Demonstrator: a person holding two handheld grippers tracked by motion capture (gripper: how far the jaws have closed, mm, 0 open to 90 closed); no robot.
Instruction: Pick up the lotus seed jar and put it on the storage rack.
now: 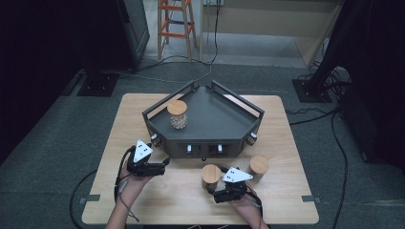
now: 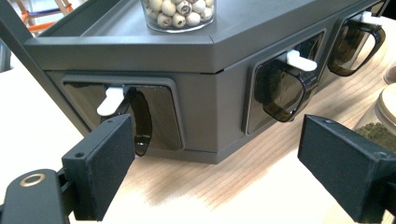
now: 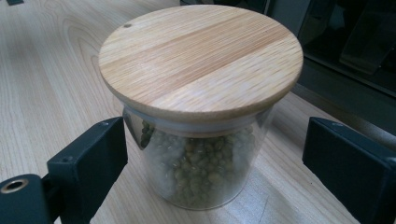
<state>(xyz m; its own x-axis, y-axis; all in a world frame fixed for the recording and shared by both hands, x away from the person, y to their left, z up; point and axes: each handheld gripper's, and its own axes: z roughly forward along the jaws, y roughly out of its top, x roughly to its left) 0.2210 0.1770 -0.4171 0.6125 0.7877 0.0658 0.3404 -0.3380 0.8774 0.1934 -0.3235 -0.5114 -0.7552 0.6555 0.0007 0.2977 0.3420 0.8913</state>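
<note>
A dark grey angular stand (image 1: 217,121) sits mid-table, with a wood-lidded jar of pale seeds (image 1: 177,114) on its top deck. My left gripper (image 1: 166,161) hovers open at the stand's front left corner. In the left gripper view, its jaws (image 2: 210,179) face a smoked plastic scoop with a white tab (image 2: 135,116); two more scoops (image 2: 282,88) lie to the right. My right gripper (image 1: 211,186) is open around a glass jar of green beans (image 3: 201,70), which stands between the jaws without touching them (image 1: 210,173).
A second wood-lidded jar (image 1: 259,165) stands on the wooden table (image 1: 286,143) right of the bean jar. An orange stool (image 1: 175,24), black stands and floor cables (image 1: 334,138) surround the table. Bare wood lies left of the stand.
</note>
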